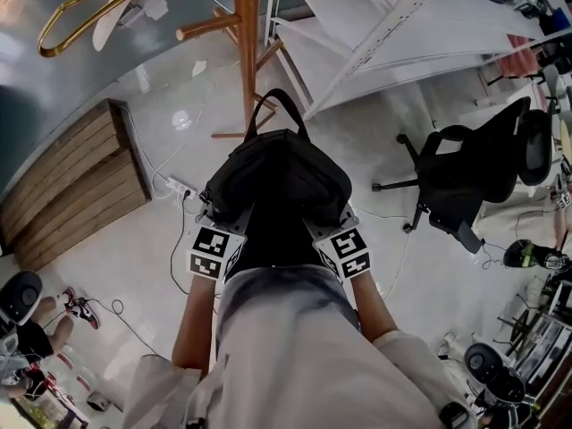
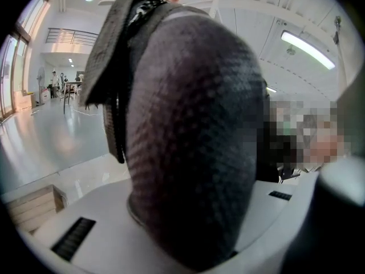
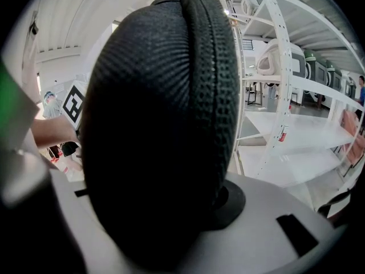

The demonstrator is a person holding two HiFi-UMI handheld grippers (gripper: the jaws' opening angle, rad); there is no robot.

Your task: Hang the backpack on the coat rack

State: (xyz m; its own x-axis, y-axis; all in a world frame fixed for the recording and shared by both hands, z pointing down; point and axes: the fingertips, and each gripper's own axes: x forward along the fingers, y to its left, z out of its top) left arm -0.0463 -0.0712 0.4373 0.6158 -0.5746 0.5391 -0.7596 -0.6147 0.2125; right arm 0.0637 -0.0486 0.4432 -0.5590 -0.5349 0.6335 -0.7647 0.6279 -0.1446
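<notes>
Head view: clamped between left gripper [image 1: 217,214] and right gripper [image 1: 341,214], a black backpack [image 1: 277,181], held out in front of the person above the floor, handle loop [image 1: 278,107] toward the wooden coat rack [image 1: 246,52], not hung on it. Left gripper view: jaws part-way apart, pressed on grey woven fabric bulging up between them. Right gripper view: jaws likewise part-way apart, tight on the black padded side. Beside the rack, white shelving [image 1: 402,34]; at right, office chair [image 1: 474,172]; at left, wooden crate [image 1: 76,181]
</notes>
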